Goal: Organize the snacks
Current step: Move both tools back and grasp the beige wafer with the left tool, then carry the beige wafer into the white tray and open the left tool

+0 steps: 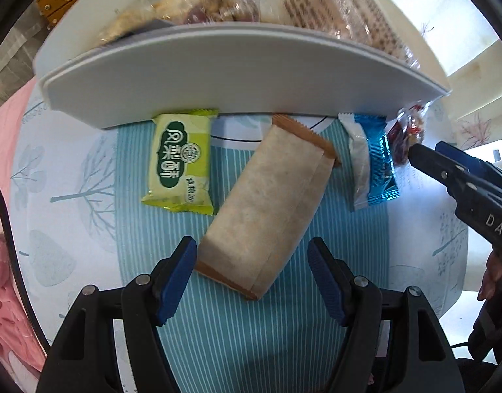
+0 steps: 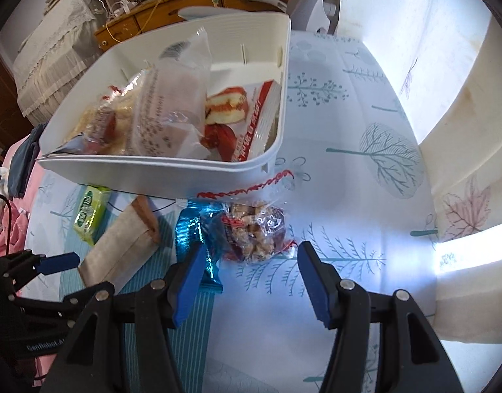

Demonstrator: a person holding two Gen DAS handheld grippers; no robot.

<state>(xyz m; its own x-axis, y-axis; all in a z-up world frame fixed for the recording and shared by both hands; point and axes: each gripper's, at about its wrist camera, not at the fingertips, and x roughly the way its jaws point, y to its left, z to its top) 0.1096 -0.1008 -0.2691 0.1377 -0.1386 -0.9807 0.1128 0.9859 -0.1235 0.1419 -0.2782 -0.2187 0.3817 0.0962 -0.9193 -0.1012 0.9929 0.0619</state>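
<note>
Left tool straddles tan packet.

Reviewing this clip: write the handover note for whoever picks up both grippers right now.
Left gripper: open, empty, straddling the near end of the tan snack bar.
Right gripper: open, empty, just short of the clear bag of nut snacks.
White bin: already holds several packets, among them a red-and-white cake pack.
Left on the cloth in front of the bin: tan bar, nut bag, green pineapple cake packet, blue wrapper.
To do: probably grasp these four and put them in the bin.
</note>
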